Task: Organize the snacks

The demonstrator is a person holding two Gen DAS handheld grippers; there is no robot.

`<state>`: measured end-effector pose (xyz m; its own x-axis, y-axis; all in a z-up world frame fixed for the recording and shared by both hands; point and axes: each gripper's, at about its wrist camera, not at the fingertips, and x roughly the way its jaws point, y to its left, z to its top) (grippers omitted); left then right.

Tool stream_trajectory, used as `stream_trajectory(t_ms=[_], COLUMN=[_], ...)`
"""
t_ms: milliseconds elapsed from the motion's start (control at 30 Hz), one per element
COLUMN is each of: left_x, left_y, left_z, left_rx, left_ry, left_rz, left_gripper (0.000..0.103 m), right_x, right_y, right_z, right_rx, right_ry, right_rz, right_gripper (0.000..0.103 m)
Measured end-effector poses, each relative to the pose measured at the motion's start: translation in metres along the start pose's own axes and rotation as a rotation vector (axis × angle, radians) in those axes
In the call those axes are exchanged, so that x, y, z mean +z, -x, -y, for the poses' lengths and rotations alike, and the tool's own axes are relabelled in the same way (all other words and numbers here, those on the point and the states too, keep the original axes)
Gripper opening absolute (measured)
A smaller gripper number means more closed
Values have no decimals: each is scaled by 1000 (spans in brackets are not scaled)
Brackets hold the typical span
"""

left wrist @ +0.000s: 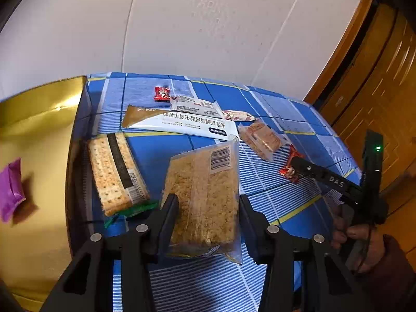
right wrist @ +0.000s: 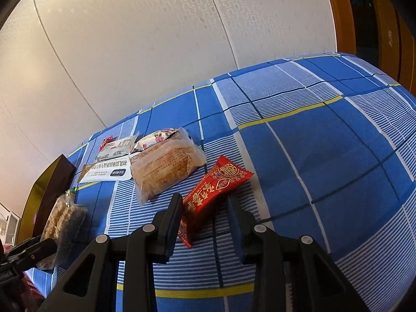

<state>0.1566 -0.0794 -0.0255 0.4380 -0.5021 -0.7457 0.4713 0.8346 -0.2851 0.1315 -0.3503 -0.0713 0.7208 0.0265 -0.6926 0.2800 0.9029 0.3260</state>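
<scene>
Snacks lie on a blue checked cloth [left wrist: 280, 197]. My left gripper [left wrist: 208, 202] is open, its fingers on either side of a clear pack of puffed rice cake [left wrist: 202, 195]. My right gripper [right wrist: 205, 202] is open around the near end of a red candy packet [right wrist: 213, 189], which also shows in the left wrist view [left wrist: 290, 167]. A cracker pack [left wrist: 114, 174] lies to the left, beside a gold box [left wrist: 39, 135] that holds a purple packet [left wrist: 10, 189].
Farther back lie a long white and brown packet [left wrist: 179, 123], a white wrapper [left wrist: 195, 105], a small red packet [left wrist: 161, 93], a flowered wrapper [left wrist: 238, 115] and a clear biscuit pack [left wrist: 260, 139]. A wooden door [left wrist: 377, 83] stands on the right.
</scene>
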Motion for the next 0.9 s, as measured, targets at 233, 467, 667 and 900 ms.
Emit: stream_trajectory(t_ms=[233,467,667,900], left_x=[3,12,12,4], left_y=[-9,-38,-56,-48], left_z=[-3,8,18,13], left_rx=[-1,72,116,81], left_ry=[33,-101,-216,-145], left_rz=[-38,-159,-185,-117], left_gripper=[87,96,75,73], right_x=[-5,-4,-4,-5], right_y=[2,3,3,3], right_z=[3,6,8,9], right_rx=[20,42,57,58], right_ry=[6,-11,-22,-21], right_rz=[37,45,50,53], right_gripper=[34,34,34,34])
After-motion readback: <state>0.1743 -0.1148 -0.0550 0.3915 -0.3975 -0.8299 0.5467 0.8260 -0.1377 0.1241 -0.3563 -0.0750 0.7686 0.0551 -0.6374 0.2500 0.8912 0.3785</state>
